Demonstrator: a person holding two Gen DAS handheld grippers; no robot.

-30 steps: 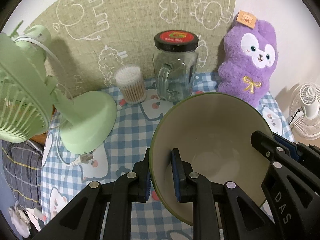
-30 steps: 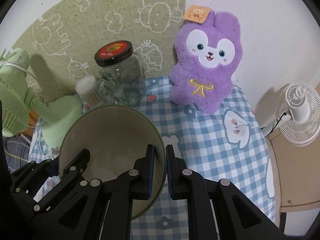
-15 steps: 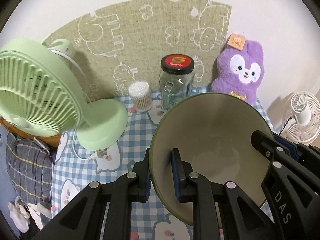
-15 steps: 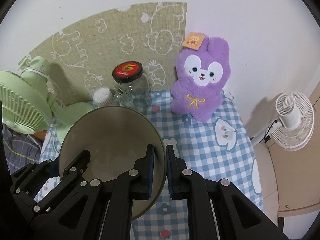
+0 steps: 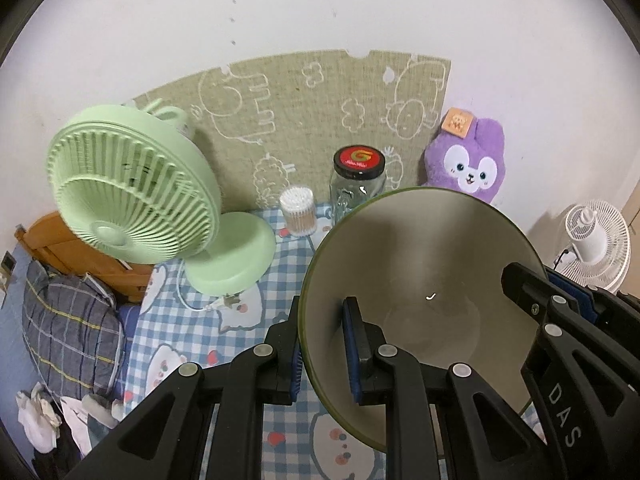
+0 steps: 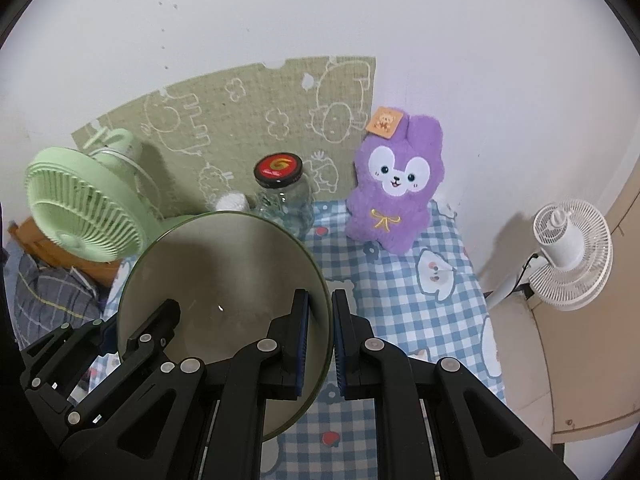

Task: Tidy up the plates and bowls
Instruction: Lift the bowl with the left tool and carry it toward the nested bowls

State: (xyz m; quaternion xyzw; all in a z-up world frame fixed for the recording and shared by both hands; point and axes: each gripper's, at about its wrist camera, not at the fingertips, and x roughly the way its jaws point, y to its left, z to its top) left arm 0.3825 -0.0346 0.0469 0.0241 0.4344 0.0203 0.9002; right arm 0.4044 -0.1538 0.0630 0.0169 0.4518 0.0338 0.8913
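A large bowl (image 5: 424, 264), beige inside with a dark green rim, is held in the air above the table between both grippers. My left gripper (image 5: 322, 340) is shut on its left rim, one blue pad inside and one outside. My right gripper (image 6: 320, 328) is shut on the opposite rim, and its fingers (image 5: 560, 320) show at the right of the left wrist view. The bowl (image 6: 224, 276) is empty. It hides the table below it.
A blue checked tablecloth (image 6: 400, 300) covers the table. At the back stand a green desk fan (image 5: 132, 200), a cotton swab tub (image 5: 298, 214), a glass jar with a red lid (image 5: 358, 184) and a purple plush rabbit (image 6: 394, 192). A white fan (image 6: 568, 252) stands off to the right.
Both grippers have risen and pulled back with the bowl between them. The fan, jar and plush look smaller and farther, and more wall shows.
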